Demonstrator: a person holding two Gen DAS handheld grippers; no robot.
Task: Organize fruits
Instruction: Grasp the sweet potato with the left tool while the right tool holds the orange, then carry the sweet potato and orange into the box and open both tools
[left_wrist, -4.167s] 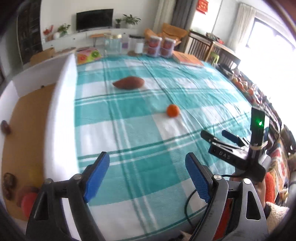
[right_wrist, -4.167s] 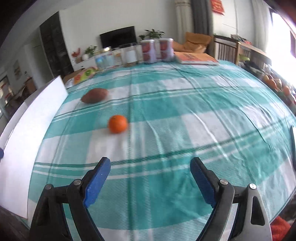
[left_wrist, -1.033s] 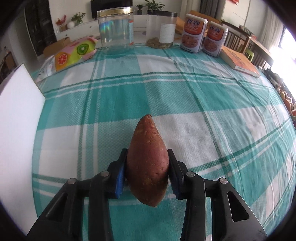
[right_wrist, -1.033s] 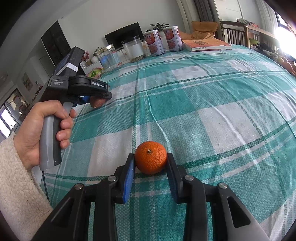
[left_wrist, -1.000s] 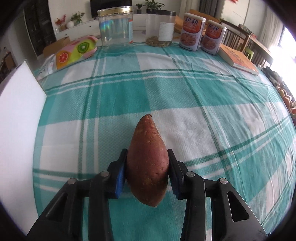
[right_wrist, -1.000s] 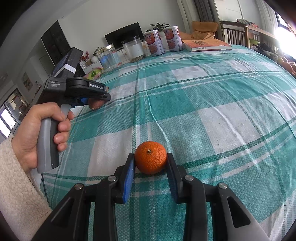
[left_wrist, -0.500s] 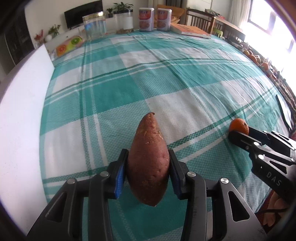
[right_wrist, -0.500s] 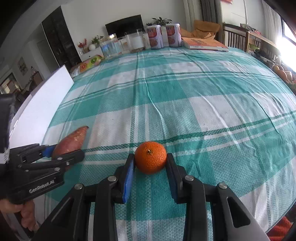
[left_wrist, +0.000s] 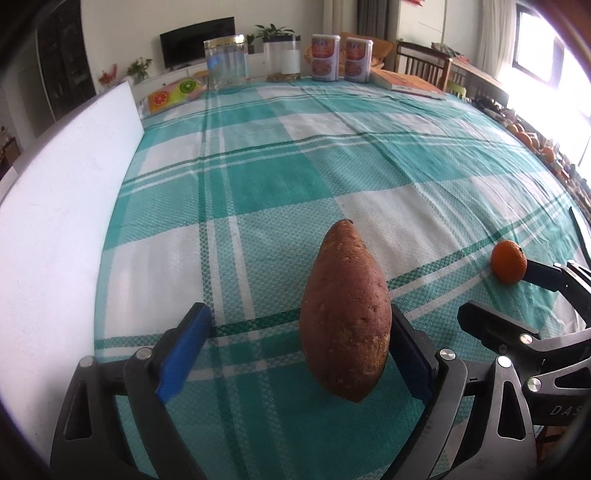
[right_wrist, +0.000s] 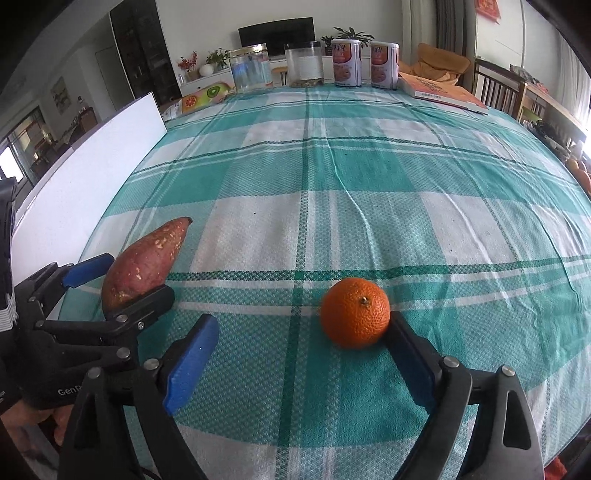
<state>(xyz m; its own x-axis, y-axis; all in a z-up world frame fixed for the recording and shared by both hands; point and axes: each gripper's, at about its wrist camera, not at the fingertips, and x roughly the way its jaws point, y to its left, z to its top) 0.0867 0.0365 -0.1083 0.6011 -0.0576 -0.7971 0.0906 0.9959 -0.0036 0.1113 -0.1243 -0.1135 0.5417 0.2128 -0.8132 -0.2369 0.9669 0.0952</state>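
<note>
Left wrist | left gripper (left_wrist: 295, 350) spread, sweet potato (left_wrist: 345, 321) against right finger | right gripper (right_wrist: 299, 354) spread, orange (right_wrist: 354, 313) likewise

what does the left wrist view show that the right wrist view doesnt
Only the left wrist view shows the left gripper head-on: open, its right pad against the sweet potato, its left pad apart from it.

Only the right wrist view shows the right gripper head-on: open, the orange touching its right pad, a wide gap to the left one.

Both show the sweet potato, the orange, the plaid tablecloth, the white board and the jars and cans at the far edge.
</note>
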